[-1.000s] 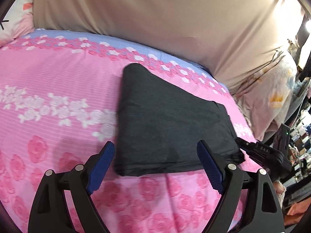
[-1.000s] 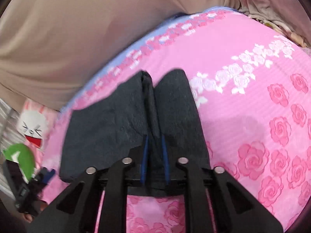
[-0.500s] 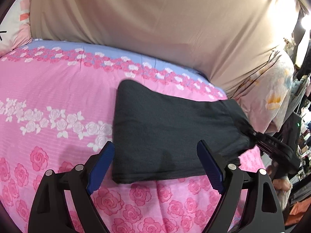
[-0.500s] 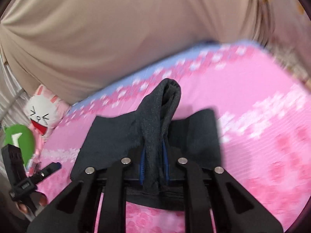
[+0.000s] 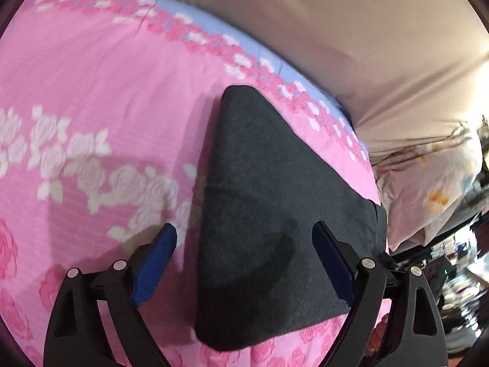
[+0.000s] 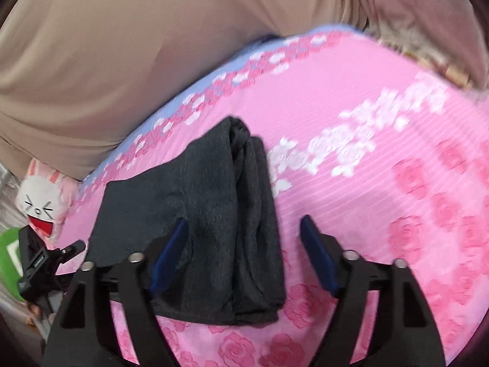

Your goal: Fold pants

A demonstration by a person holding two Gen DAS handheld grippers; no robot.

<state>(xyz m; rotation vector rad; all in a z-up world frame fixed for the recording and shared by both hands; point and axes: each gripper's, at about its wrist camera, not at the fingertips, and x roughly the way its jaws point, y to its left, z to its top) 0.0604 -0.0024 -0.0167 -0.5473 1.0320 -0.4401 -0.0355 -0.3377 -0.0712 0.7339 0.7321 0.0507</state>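
Left tongs (image 5: 244, 263) spread wide, blue pads either side of nothing, hovering over the near end of the dark grey knit pants (image 5: 275, 214). Right tongs (image 6: 241, 257) gape just as wide, gripping nothing either, the cloth lying below and between the pads.

The pants sit folded in a compact bundle on the pink rose-print bedsheet (image 5: 91, 76), centre of the left view and lower centre of the right one. In the right view the right-hand side of the bundle shows as a stack of rolled, doubled layers (image 6: 253, 214), with a flatter panel running off to the left.

I'd call this soft, light, floppy fabric with a slightly fuzzy face: it should drape and sag when lifted, not slide. The best hold looks like the thick layered edge, pinched through all layers so none peel away.

Room: plenty of open sheet toward the right of the right view. The beige draped cloth (image 6: 122, 46) closes off the top of both frames, and a white cartoon rabbit cushion (image 6: 39, 202) sits at the left edge.
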